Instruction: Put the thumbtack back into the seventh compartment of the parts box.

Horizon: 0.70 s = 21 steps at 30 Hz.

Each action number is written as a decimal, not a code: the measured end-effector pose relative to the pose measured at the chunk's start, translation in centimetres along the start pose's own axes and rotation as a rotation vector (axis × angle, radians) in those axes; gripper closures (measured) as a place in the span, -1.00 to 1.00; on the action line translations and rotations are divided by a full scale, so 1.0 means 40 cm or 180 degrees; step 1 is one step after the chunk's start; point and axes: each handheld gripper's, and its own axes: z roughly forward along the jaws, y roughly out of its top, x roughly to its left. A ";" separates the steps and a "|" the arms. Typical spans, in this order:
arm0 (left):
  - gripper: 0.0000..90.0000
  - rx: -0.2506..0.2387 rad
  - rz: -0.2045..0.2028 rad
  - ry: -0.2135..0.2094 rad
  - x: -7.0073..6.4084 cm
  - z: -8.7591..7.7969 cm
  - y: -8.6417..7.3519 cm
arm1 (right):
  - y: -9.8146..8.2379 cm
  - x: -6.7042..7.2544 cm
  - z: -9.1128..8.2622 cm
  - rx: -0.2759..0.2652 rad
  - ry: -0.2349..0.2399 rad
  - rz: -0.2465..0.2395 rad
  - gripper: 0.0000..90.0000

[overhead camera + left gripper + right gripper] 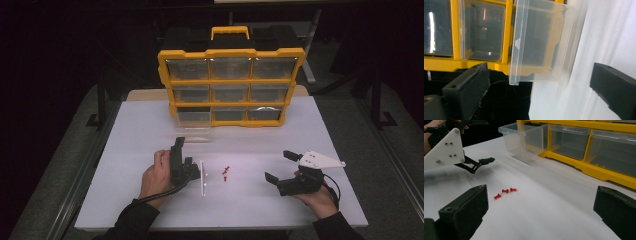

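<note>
A yellow organiser (231,81) with clear drawers stands at the back of the white table. Its bottom-left drawer (193,127) is pulled out and looks empty (536,42) (524,137). Three red push pins (225,173) (505,192) lie on the table between my two grippers. My left gripper (184,151) is turned on its side and points at the pulled-out drawer; its jaws (540,82) stand open with nothing between them. My right gripper (280,165) rests at the right and points left toward the pins, its jaws (540,207) open and empty.
The white table top (280,135) ends in a front edge close to both hands. Dark floor and stand legs surround the table. The left gripper's white plate (447,150) stands just left of the pins.
</note>
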 end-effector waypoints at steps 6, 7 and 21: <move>-1.00 -0.0031 -0.0108 -0.0021 0.001 0.001 -0.002 | 0.000 0.001 0.000 -0.0005 0.0001 -0.0005 -1.00; -1.00 -0.0029 -0.0114 -0.0017 0.001 0.001 -0.001 | 0.000 0.001 0.000 -0.0004 0.0003 -0.0004 -1.00; -1.00 0.0052 -0.0526 -0.0182 0.001 0.014 -0.017 | 0.001 -0.003 0.002 -0.0006 0.0013 -0.0003 -1.00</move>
